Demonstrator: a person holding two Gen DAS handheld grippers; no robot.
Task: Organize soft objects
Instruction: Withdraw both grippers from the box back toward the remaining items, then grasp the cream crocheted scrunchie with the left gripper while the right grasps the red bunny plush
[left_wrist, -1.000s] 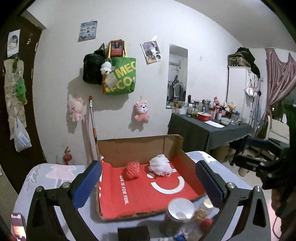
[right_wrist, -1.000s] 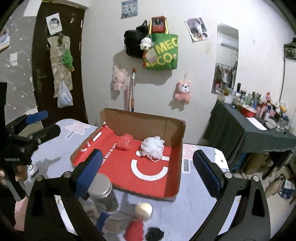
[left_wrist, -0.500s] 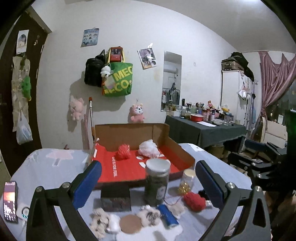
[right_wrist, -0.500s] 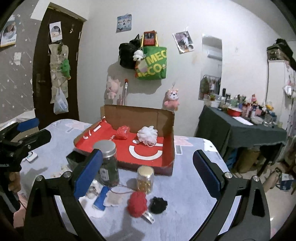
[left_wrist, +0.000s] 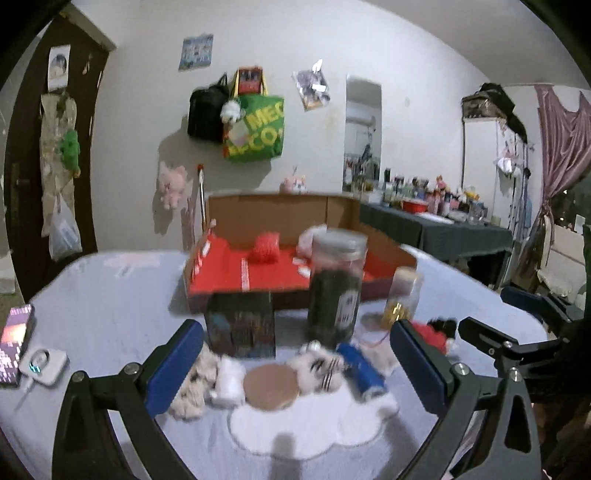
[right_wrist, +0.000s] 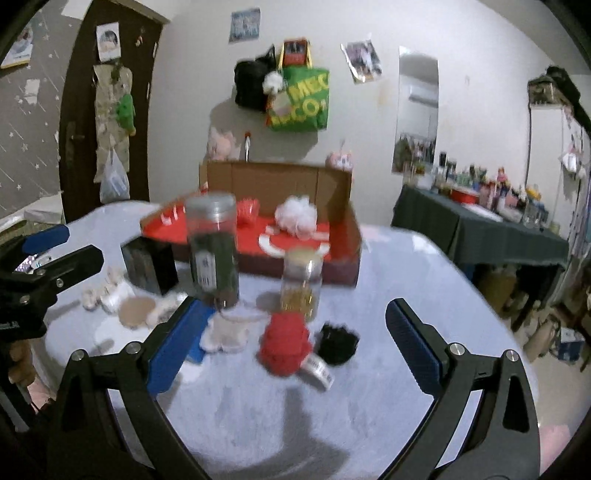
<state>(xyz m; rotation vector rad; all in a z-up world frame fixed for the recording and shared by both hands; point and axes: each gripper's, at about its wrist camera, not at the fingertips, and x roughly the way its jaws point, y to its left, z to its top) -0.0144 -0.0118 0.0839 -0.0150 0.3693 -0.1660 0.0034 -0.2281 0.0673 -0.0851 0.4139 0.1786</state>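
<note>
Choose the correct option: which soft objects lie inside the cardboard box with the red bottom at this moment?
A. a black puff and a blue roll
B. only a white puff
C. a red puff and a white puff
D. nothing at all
C: in the right wrist view, a red puff and a white puff lie on the red floor of the cardboard box.

We see cardboard box (right_wrist: 277, 177) matt, brown; red pompom (right_wrist: 284, 341) fluffy yarn; tall jar (left_wrist: 337, 284) clear glossy plastic; desk (right_wrist: 388, 332) soft cloth.
</note>
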